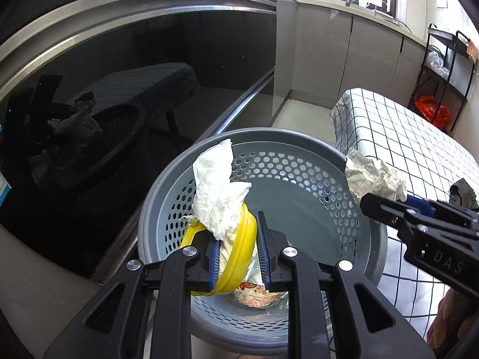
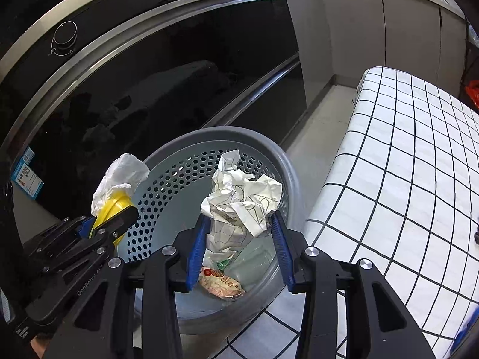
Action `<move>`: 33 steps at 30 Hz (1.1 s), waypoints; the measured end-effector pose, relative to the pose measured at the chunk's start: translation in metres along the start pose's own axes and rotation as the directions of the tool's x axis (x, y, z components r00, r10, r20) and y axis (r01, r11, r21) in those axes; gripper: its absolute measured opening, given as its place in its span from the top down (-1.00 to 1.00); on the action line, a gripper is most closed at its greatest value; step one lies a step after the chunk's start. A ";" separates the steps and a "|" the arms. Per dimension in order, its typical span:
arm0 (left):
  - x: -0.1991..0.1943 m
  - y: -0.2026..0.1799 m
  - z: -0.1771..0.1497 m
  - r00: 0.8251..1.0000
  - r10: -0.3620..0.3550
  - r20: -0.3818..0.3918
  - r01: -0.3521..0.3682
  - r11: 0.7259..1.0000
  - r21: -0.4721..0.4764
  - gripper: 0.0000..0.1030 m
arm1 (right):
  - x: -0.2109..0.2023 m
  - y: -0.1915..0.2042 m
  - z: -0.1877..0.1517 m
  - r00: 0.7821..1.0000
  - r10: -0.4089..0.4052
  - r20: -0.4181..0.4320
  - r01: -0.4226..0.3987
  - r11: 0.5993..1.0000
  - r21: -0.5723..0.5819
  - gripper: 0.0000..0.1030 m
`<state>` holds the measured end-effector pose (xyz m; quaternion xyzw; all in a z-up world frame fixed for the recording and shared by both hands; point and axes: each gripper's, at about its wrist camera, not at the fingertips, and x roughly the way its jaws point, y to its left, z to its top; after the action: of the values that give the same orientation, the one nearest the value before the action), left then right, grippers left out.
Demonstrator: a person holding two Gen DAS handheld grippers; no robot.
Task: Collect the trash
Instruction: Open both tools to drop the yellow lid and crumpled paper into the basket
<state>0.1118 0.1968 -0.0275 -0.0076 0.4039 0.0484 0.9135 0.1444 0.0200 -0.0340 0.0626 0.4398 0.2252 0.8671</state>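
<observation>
A grey perforated waste basket point(image 1: 371, 179) point(image 2: 287, 164) stands on the floor beside the table. My left gripper point(image 1: 236, 254) is shut on a yellow bowl point(image 1: 239, 257) point(image 2: 112, 209) with a crumpled white tissue point(image 1: 218, 191) point(image 2: 119, 173) in it, held over the basket. My right gripper point(image 2: 239, 248) is shut on a crumpled ball of grid-printed paper point(image 2: 242, 206) point(image 1: 368, 173), held over the basket's right side. A red snack wrapper point(image 2: 220, 284) point(image 1: 254, 296) and clear plastic point(image 2: 254, 260) lie in the basket's bottom.
A black glass oven front point(image 1: 134, 89) point(image 2: 149, 74) stands close behind the basket. The table with a white grid cloth point(image 1: 404, 137) point(image 2: 404, 179) is to the right; a grey crumpled scrap point(image 1: 462, 193) lies on it. A black shelf rack point(image 1: 443, 68) holds an orange bag.
</observation>
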 end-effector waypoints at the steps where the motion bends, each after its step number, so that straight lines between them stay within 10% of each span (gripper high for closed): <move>1: 0.001 0.000 0.001 1.000 -0.002 0.000 0.002 1.000 -0.001 0.59 | 0.001 0.000 0.000 1.000 -0.001 0.000 0.001 1.000 0.000 0.22; 15: 0.013 -0.003 0.012 1.000 -0.029 -0.011 0.029 1.000 -0.006 0.50 | 0.004 -0.007 0.003 1.000 0.017 -0.013 -0.016 1.000 0.019 0.19; 21: 0.007 0.003 0.011 1.000 -0.006 0.000 0.006 1.000 -0.017 -0.05 | -0.001 -0.007 0.000 1.000 0.005 0.010 -0.005 1.000 0.019 -0.36; 33: -0.010 0.012 0.001 0.999 0.033 -0.001 -0.033 0.999 -0.013 -0.23 | -0.011 -0.009 0.000 0.999 0.015 0.031 -0.016 1.000 0.023 -0.36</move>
<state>0.1053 0.2082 -0.0192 -0.0068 0.4041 0.0659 0.9123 0.1418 0.0067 -0.0285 0.0795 0.4284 0.2259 0.8713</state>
